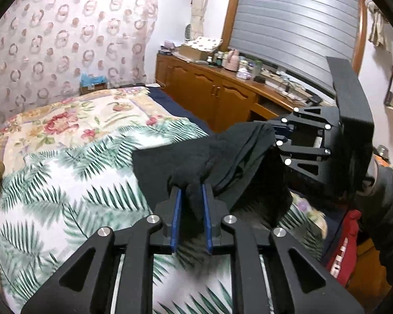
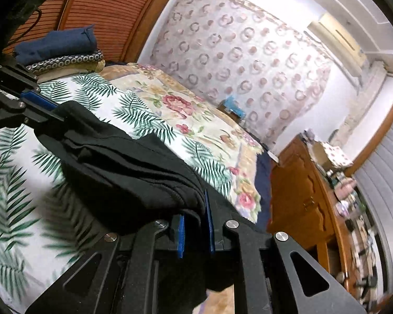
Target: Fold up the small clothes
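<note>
black garment held aloft between both grippers, slip risk at the left pinch

risk: the black garment (image 1: 212, 154) hangs off the bed (image 1: 65, 162), stretched between two pinches. the left gripper (image 1: 191, 191) grips only a small bunched tuft, and its blue pads stand slightly apart around the cloth; judged the weaker hold. a sideways pull could draw that tuft free, and the garment would then drop in a heap onto the leaf-print bedspread. the cloth is already doubled and creased, so uneven tension may set a crooked fold line.

position: in the left wrist view the garment rises from the jaws toward 1 o'clock, reaching the right gripper (image 1: 277, 137) at about 2 o'clock. in the right wrist view the garment (image 2: 133, 172) spreads from the right gripper (image 2: 196, 214) toward 10 o'clock, ending at the left gripper (image 2: 52, 112).

jaws: both clenched on the garment, the right nearly closed on a thin fold.
</note>
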